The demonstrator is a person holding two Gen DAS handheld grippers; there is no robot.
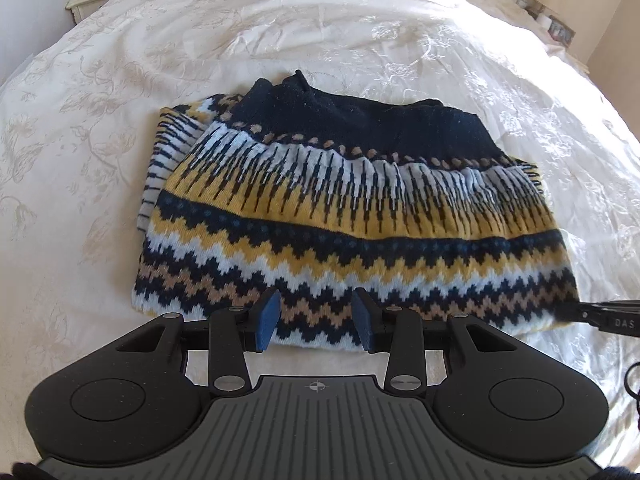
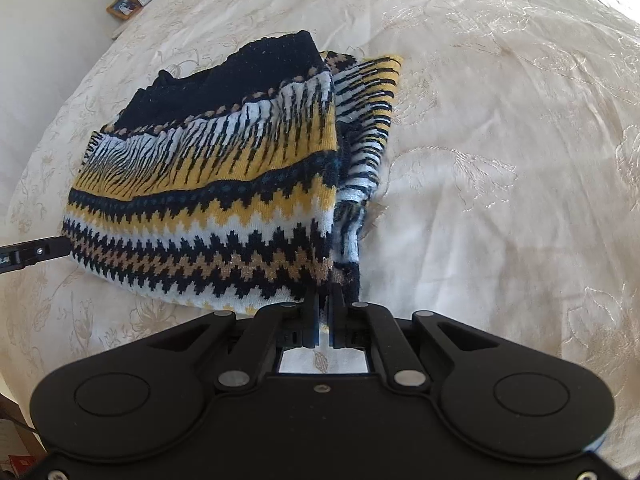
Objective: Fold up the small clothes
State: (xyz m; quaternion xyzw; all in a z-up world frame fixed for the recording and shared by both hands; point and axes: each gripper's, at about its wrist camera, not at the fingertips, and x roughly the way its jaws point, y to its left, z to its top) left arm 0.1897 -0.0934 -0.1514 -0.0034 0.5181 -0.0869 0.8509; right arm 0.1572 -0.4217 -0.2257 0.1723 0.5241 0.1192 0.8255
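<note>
In the left wrist view, a patterned knitted sweater (image 1: 352, 220) is seen lying folded on the cream bedspread (image 1: 120, 160), about midway across the bed and close to its near edge. The left gripper (image 1: 318, 316) is held over the near hem of the garment, its blue pads (image 1: 267, 316) spread apart with nothing between them. At the sweater's right corner, the tip of the other tool is visible against the knit.

In the right wrist view, the right gripper (image 2: 323, 312) is shown with its jaws brought together on the near corner of the sweater (image 2: 224, 184), where several layers are stacked along a folded edge. A striped part, possibly a sleeve, is left protruding on the far side.

The knit is judged soft, thick and moderately heavy; sagging and sliding layers are to be expected, so all layers at the hem corners should be pinched together.
</note>
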